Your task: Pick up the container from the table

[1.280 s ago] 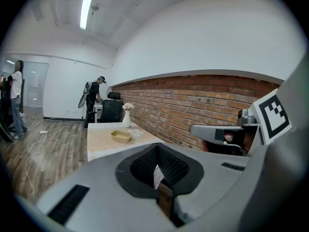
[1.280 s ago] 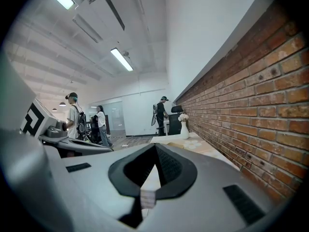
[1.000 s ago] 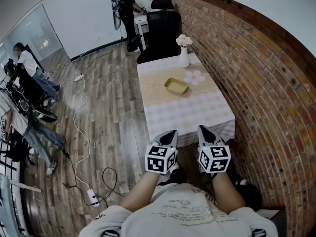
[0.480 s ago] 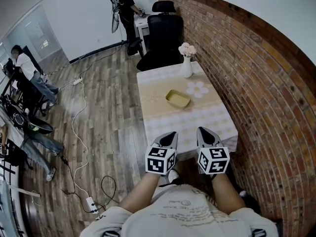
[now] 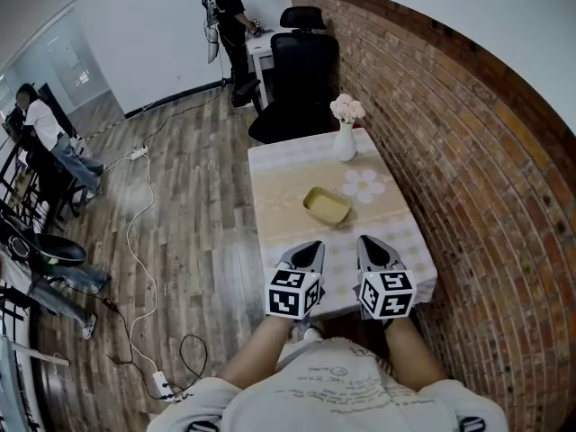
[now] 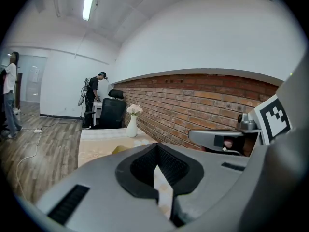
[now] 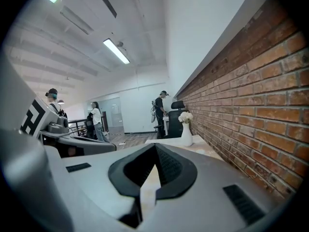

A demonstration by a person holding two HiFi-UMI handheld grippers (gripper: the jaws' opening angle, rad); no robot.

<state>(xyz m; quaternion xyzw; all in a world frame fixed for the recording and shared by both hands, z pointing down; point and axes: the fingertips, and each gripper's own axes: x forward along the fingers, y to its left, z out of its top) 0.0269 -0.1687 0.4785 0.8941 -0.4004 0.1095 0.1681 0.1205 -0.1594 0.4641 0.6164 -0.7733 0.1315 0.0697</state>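
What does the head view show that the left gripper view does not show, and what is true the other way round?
Only the head view: the whole yellow container and the person's shirt. Only the left gripper view: the ceiling light and the shut jaws of the left hand-held gripper from close. Both: the table, the white vase, the black chair and the brick wall.

The left forearm [image 5: 255, 349] and right forearm [image 5: 416, 349] reach forward side by side. The left gripper [image 5: 309, 247] and right gripper [image 5: 369, 244] sit level with each other, just apart, pointing ahead and slightly down. Both pairs of jaws are pressed together and empty.
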